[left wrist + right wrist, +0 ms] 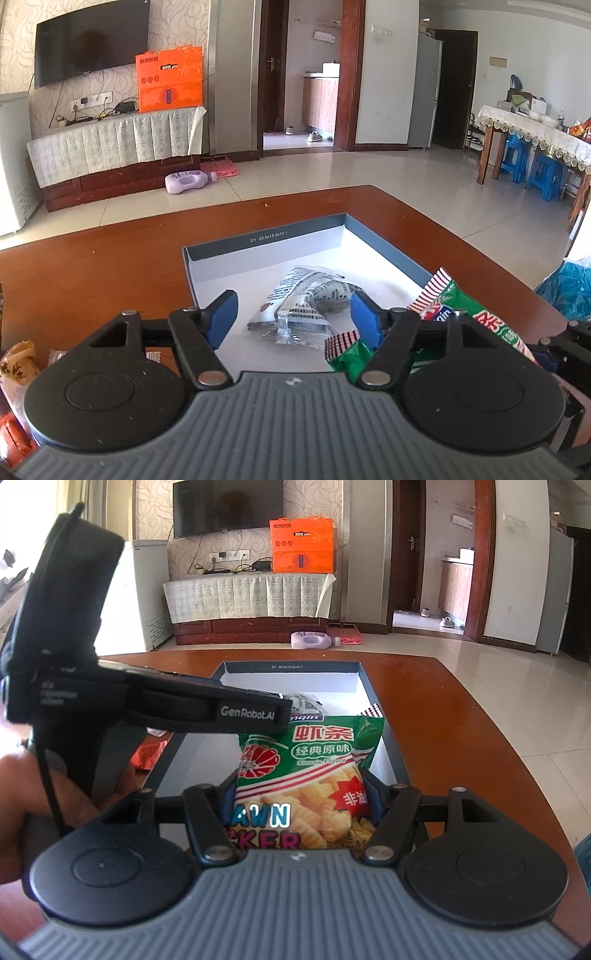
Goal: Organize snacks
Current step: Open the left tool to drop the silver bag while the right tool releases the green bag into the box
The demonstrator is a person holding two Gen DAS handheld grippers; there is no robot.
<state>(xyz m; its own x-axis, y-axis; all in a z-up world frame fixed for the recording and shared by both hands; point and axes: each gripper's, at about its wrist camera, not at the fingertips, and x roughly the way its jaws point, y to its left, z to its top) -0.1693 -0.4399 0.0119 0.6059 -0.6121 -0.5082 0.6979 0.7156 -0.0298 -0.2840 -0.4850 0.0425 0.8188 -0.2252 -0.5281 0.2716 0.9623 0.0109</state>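
2 grippers: right gripper (pixel 301 801) clamps prawn cracker bag (pixel 314 771), long axis pointing into box (pixel 388 738); left gripper (pixel 293 314) apart.

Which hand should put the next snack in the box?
Right. The right gripper already has its fingers shut on the green prawn cracker bag, held above the open box. The left gripper is open and empty over a silver packet.

The box wall (pixel 266 240) is showing "DY 28.6x15.9x10.1"; the green snack bag (pixel 314 771) is reading "虾条 经典原味"; the left gripper's strap (pixel 247 712) is bearing "GenRobot.AI".
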